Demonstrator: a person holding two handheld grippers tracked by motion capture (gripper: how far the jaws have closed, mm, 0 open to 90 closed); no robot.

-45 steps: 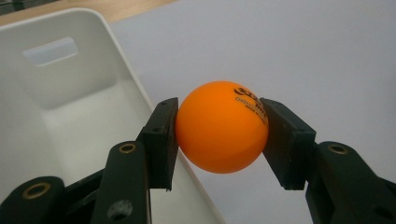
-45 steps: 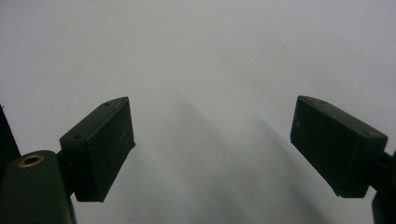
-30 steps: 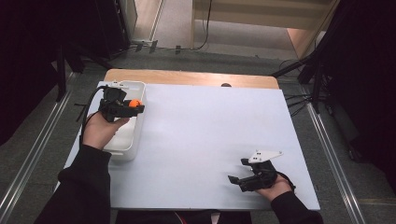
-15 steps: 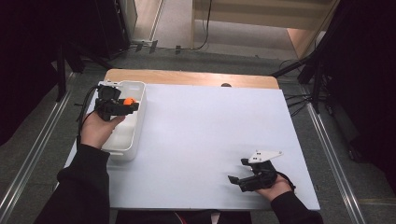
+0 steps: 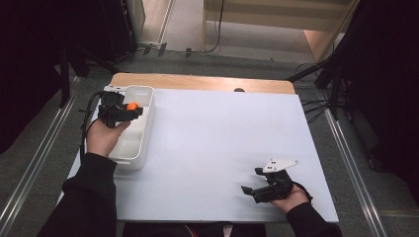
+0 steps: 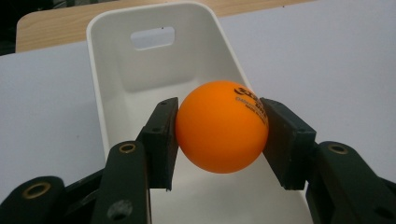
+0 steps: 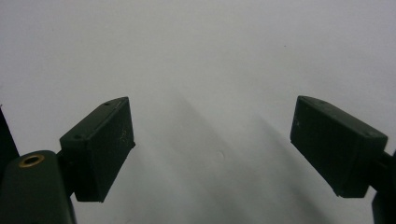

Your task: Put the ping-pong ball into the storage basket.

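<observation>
An orange ball with dark print sits between the two black jaws of my left gripper, which is shut on it. In the high view the ball hangs over a long white bin at the table's left edge. From the left gripper view I look down into the bin, whose far wall has a handle slot. My right gripper rests low at the table's front right, open, its jaws wide apart above bare white tabletop.
The white tabletop spreads between the two hands. A strip of wood runs along its far edge, with a small dark knob on it. Dark stands and cables crowd the floor at the right.
My left gripper has carried the orange ball a little back and to the left, over the bin. The right gripper has stayed where it was.
</observation>
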